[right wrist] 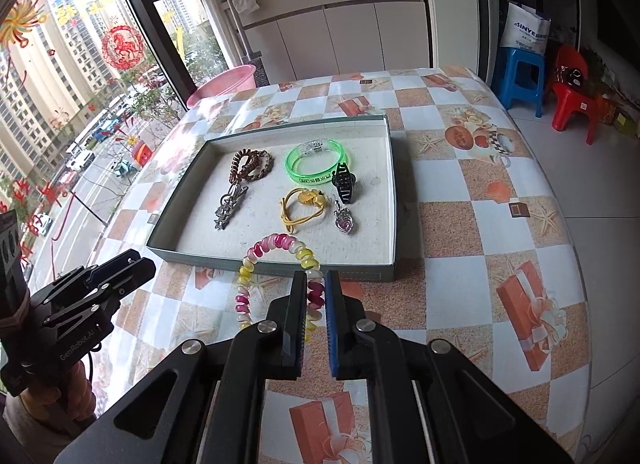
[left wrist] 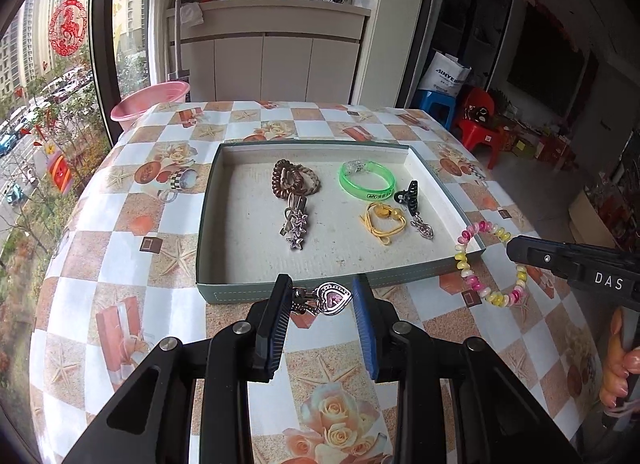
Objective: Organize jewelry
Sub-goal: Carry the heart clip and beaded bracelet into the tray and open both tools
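Note:
A shallow grey-green tray (left wrist: 280, 291) (right wrist: 276, 266) on the table holds brown hair ties (left wrist: 294, 179), a star clip (left wrist: 296, 229), a green bangle (left wrist: 368, 179), a black claw clip (left wrist: 409, 199), a yellow cord (left wrist: 382, 219) and a heart charm (left wrist: 425, 228). My left gripper (left wrist: 322, 294) is open around a silver heart pendant with a pink stone (left wrist: 333, 296), just in front of the tray's near wall. My right gripper (right wrist: 316, 292) is shut on a pink, yellow and white spiral hair tie (right wrist: 276, 260) (left wrist: 490, 264), held over the tray's near right corner.
The table (left wrist: 120, 264) has a checked cloth with roses and gift boxes. A pink basin (left wrist: 150, 101) sits past its far left edge by the window. Blue (right wrist: 522, 75) and red (right wrist: 576, 103) stools stand on the floor to the right.

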